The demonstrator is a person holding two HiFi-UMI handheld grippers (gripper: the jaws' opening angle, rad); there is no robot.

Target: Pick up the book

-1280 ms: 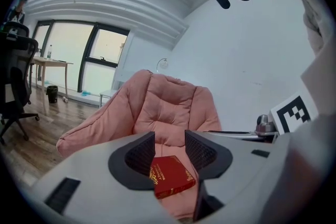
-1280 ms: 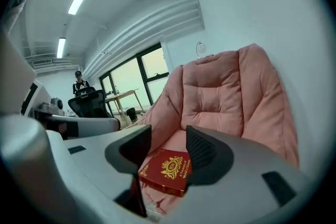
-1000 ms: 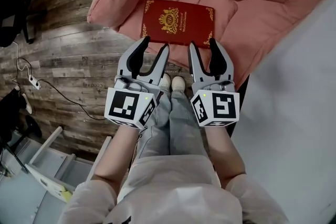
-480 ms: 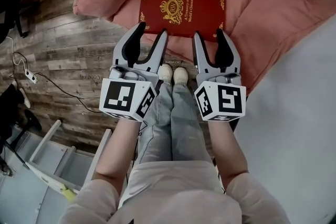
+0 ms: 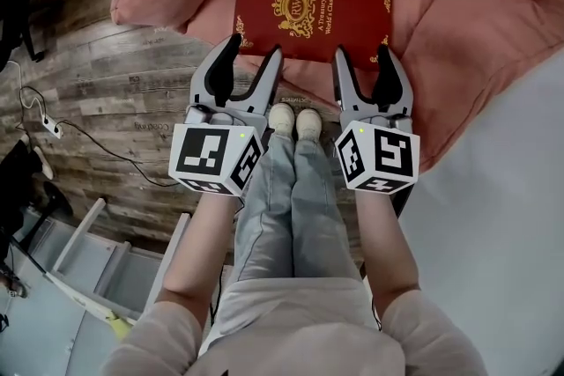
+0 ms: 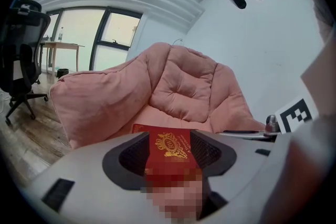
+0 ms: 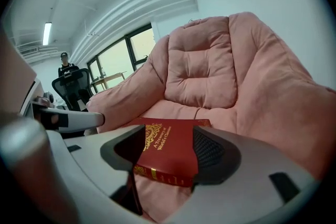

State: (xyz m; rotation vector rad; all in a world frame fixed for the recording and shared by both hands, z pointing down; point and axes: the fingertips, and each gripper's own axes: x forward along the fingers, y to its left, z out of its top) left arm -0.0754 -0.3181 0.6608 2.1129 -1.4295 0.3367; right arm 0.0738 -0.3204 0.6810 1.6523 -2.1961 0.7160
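A single red book (image 5: 313, 13) with gold lettering lies flat on the seat of a big pink cushioned armchair (image 5: 458, 40), its near edge close to the front of the seat and nothing lying on top of it. The chair stands on a wooden floor (image 5: 115, 92), where a thin cable (image 5: 97, 150) runs to a power strip (image 5: 53, 135) on the person's left. A white frame (image 5: 88, 264) sits lower left, and a black office chair (image 6: 18, 55) stands well apart, by the windows.

The person stands right in front of the chair, two pale shoes (image 5: 296, 121) between the arms. Both forearms reach forward side by side, each tool pointing ahead and tilted down at the seat.

There are two claws. The left claw (image 5: 254, 48) has just been opening; its jaws stand well apart with the book's near left corner showing in the gap beyond them, not gripped. The right claw (image 5: 363, 51) has likewise been opening, jaws spread at the book's near right corner, pads clear of the cover.
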